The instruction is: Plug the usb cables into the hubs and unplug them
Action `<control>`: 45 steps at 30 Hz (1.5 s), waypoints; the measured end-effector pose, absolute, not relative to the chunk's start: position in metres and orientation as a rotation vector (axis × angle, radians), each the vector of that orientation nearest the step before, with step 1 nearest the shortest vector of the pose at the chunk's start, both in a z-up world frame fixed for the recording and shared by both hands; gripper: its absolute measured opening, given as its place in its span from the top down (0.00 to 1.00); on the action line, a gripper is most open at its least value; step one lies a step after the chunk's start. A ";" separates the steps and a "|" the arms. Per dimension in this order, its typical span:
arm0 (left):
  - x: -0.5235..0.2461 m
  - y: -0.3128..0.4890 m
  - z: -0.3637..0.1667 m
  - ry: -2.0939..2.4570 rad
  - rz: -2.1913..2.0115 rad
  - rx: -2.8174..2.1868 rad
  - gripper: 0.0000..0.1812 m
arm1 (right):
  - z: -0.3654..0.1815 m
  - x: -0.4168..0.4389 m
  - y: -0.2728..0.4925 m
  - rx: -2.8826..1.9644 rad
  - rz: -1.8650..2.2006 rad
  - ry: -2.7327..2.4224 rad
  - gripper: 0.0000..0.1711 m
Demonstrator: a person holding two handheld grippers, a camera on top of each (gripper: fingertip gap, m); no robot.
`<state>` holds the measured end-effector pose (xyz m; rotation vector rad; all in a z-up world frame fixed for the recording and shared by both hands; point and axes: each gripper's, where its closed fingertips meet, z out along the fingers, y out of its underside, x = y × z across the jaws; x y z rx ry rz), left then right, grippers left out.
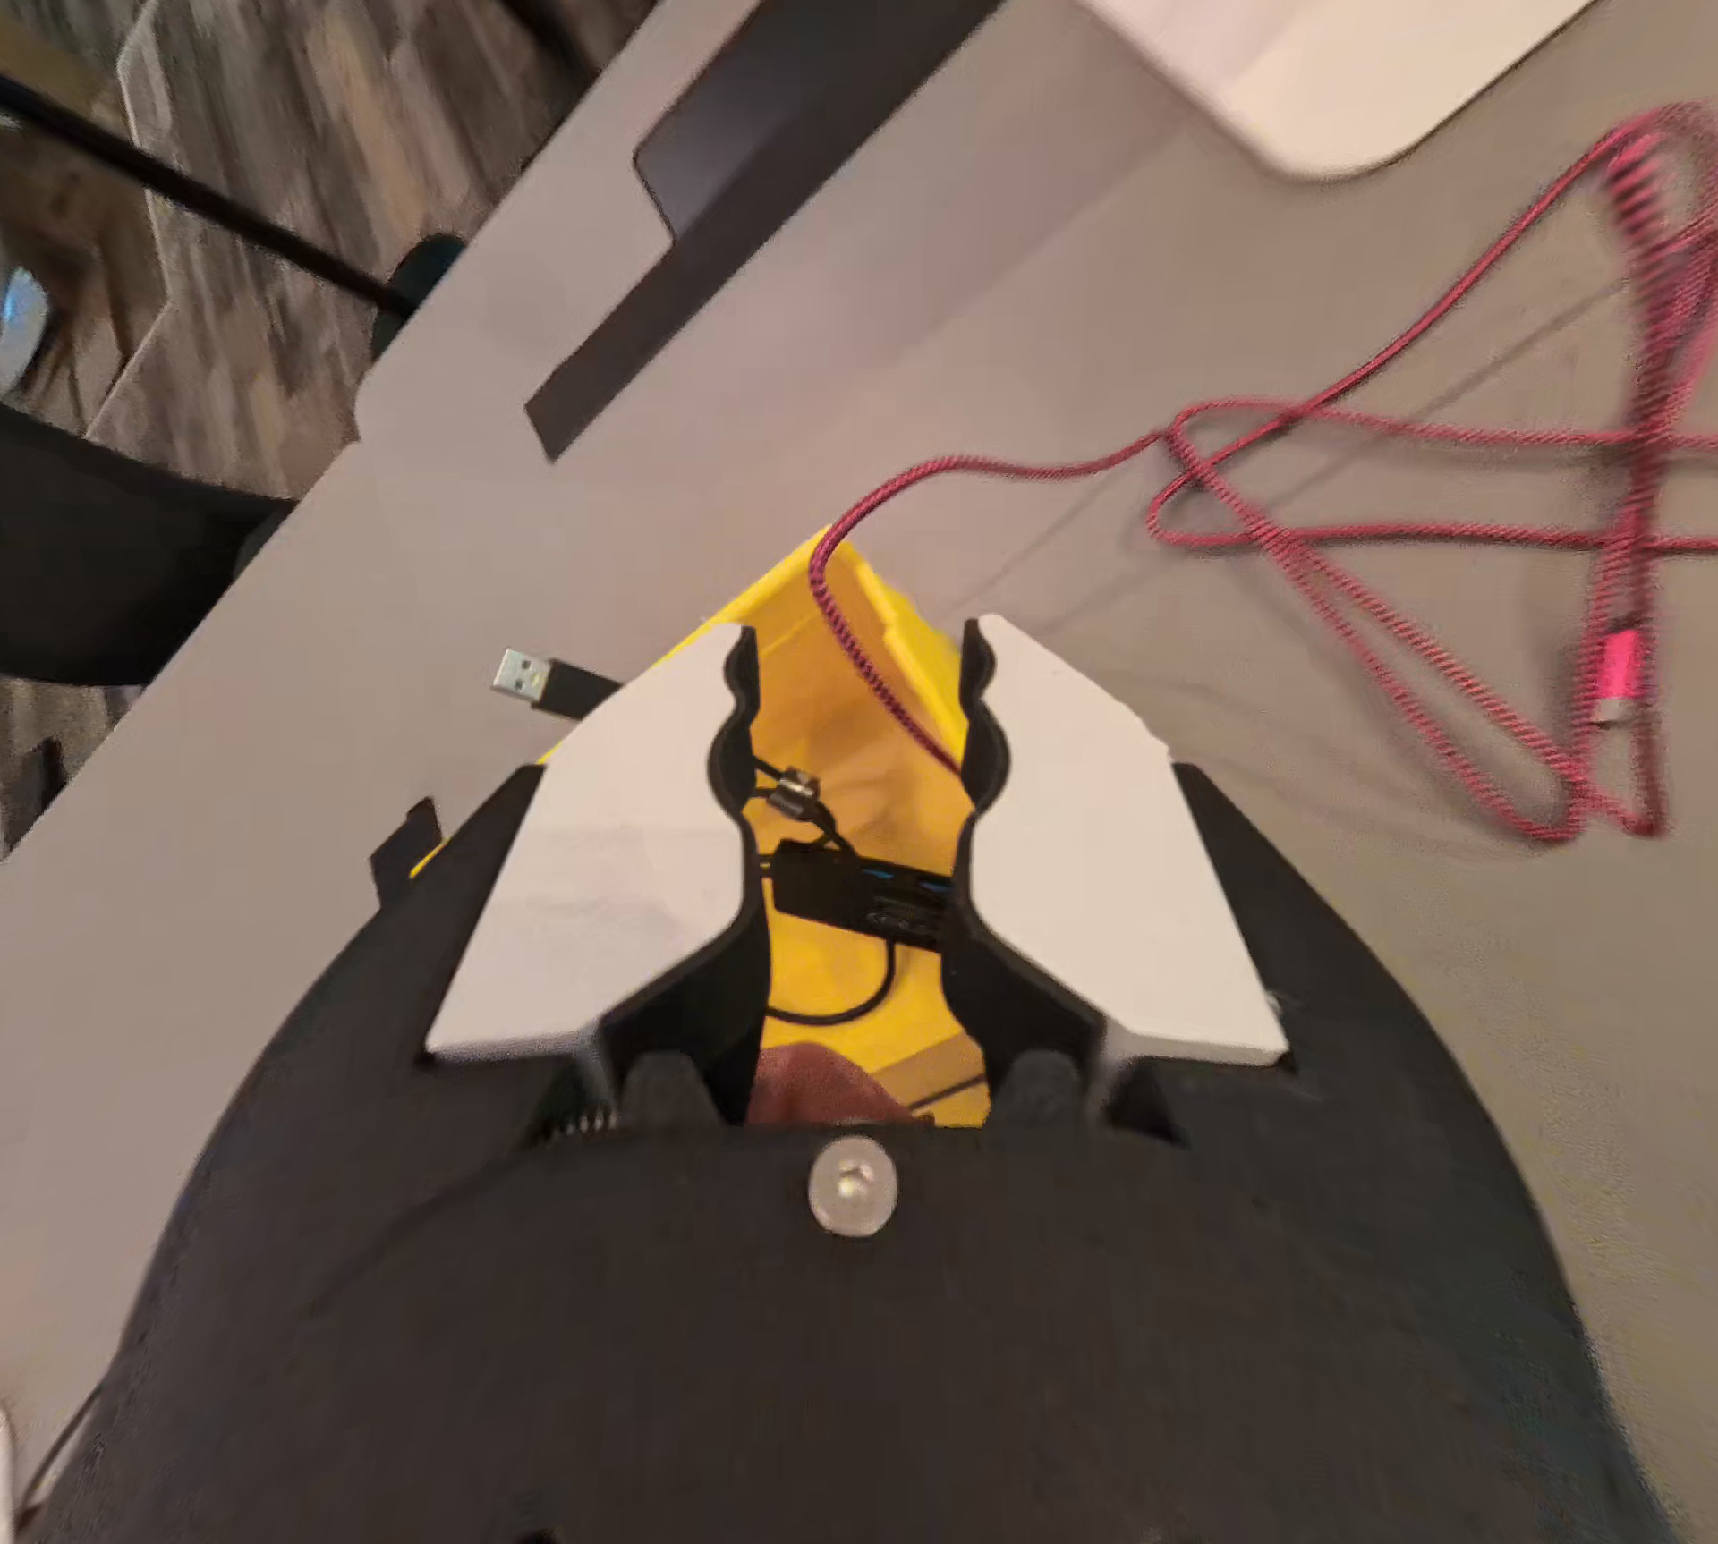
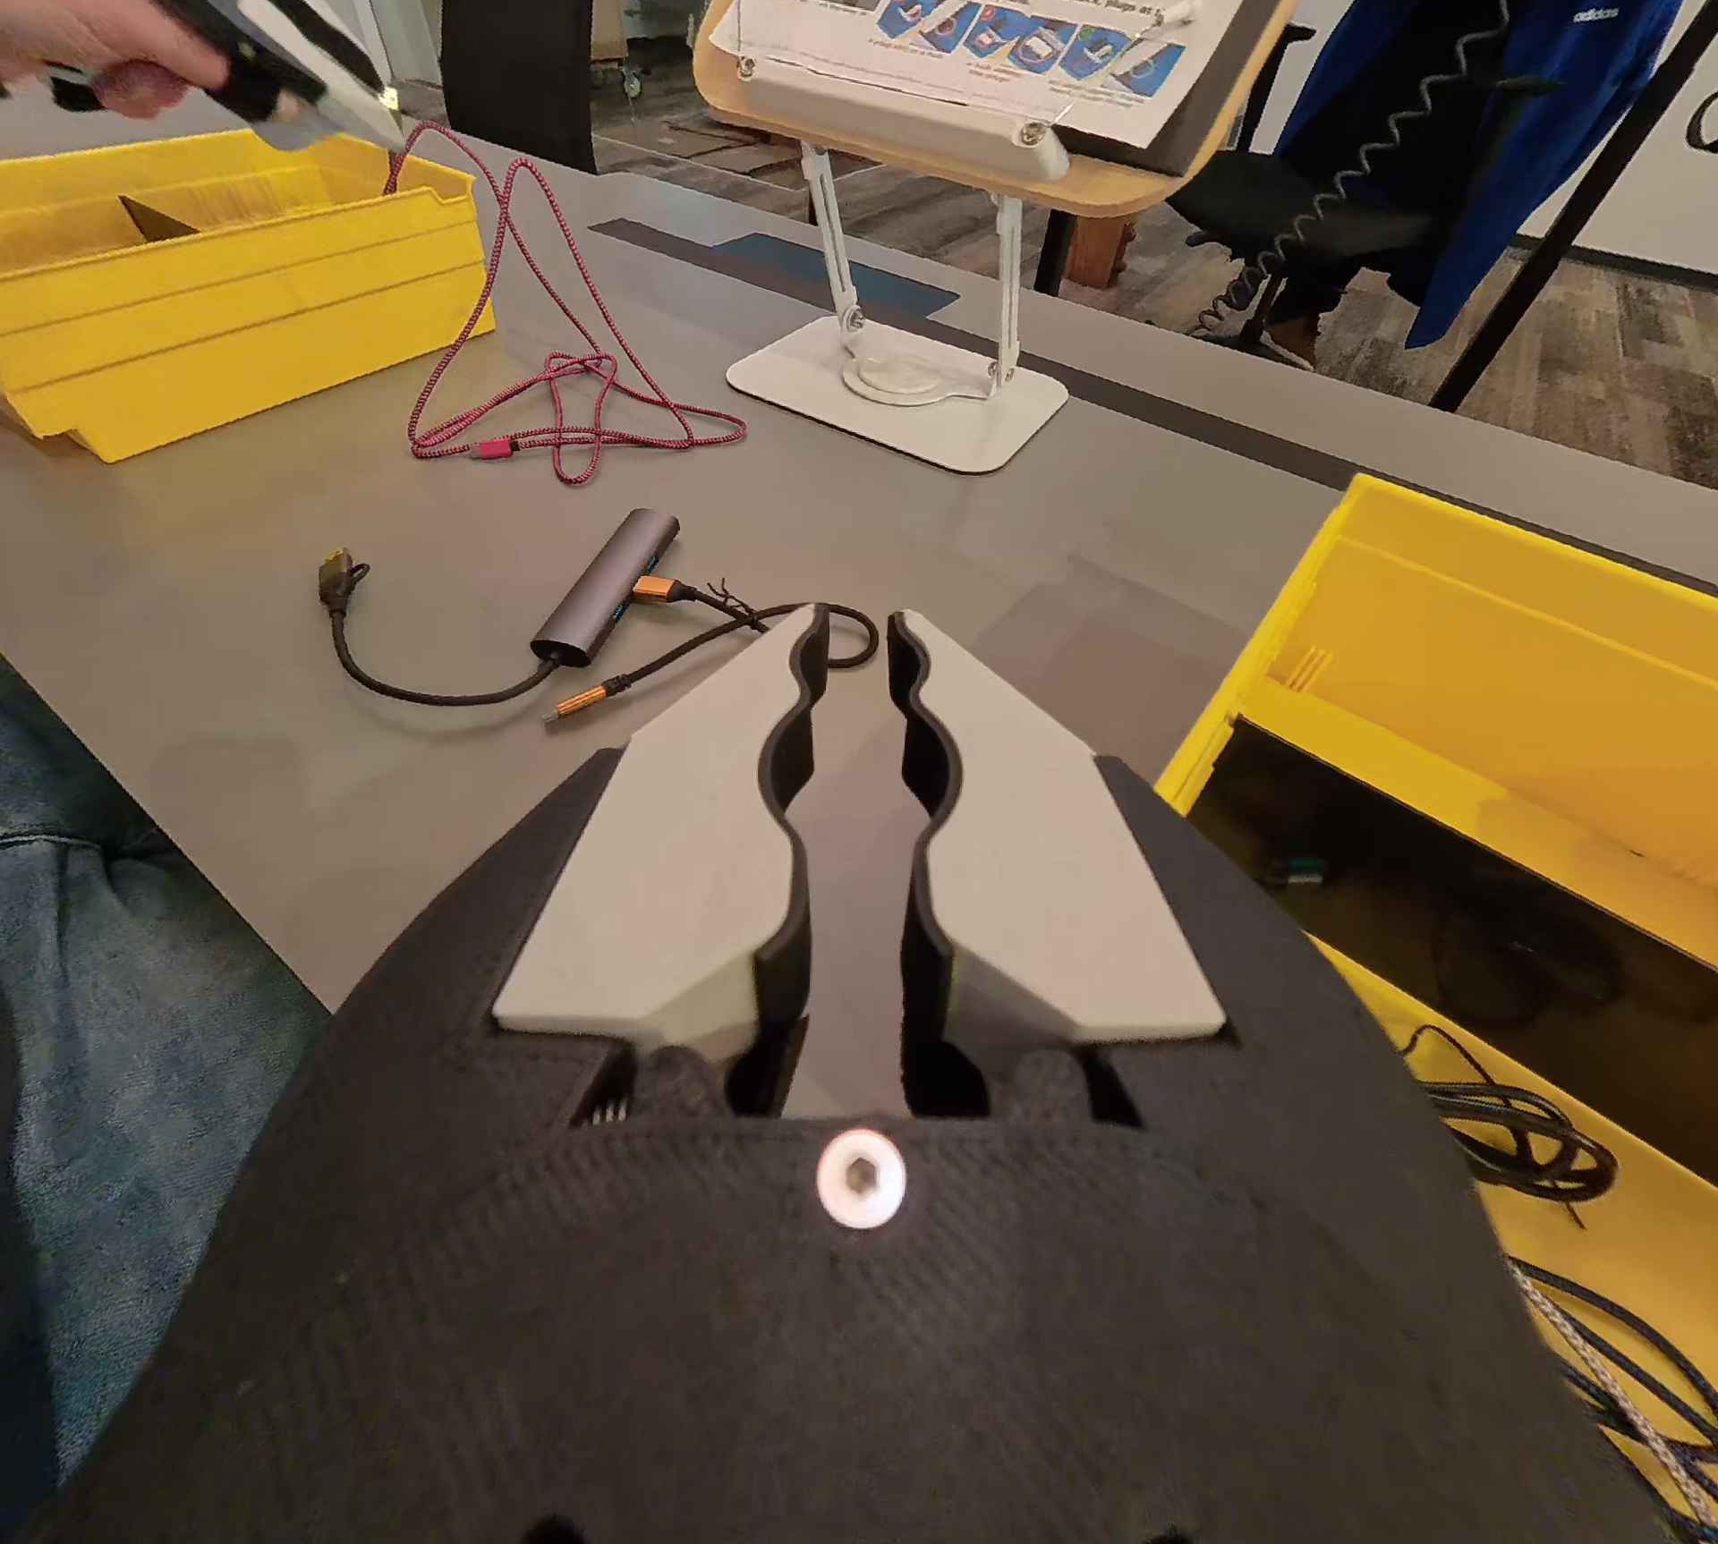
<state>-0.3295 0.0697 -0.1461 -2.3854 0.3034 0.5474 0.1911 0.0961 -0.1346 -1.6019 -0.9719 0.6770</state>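
Observation:
My left gripper is open above a yellow bin. A black hub with its black cord lies in that bin. A red braided cable runs from between the left fingers over the bin's rim onto the table, and its pink plug lies there. A black USB plug pokes out by the bin. My right gripper is open a little and empty, low over the table. Ahead of it lies a grey hub with an orange plug in it. The left gripper also shows there.
A second yellow bin stands at the right with dark cables in it. A white document stand stands at the back of the grey table. A loose orange plug lies near the grey hub. The table's edge runs along the left. The grippers' ends are close to 50 cm from one another. About 9 cm separates my left fingertips from the black USB plug.

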 end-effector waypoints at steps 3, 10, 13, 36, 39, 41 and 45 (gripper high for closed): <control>-0.338 0.074 -0.164 0.265 0.487 -2.406 0.85 | -0.134 0.190 0.093 -1.601 0.666 -0.985 0.94; -0.349 0.078 -0.167 0.237 0.449 -2.393 0.98 | -0.137 0.194 0.097 -1.615 0.668 -0.964 0.94; -0.347 0.076 -0.141 0.234 0.462 -2.328 0.99 | -0.139 0.194 0.099 -1.618 0.672 -0.963 0.94; -0.365 0.056 -0.072 0.055 0.293 -2.085 0.99 | -0.138 0.193 0.097 -1.616 0.669 -0.971 0.94; -0.369 0.052 -0.061 0.033 0.289 -2.054 0.99 | -0.140 0.194 0.097 -1.620 0.670 -0.971 0.94; -0.377 0.048 -0.047 0.019 0.324 -2.014 0.99 | -0.141 0.193 0.097 -1.621 0.671 -0.972 0.94; -0.392 0.037 -0.021 -0.025 0.340 -1.973 0.99 | -0.142 0.193 0.097 -1.622 0.676 -0.972 0.94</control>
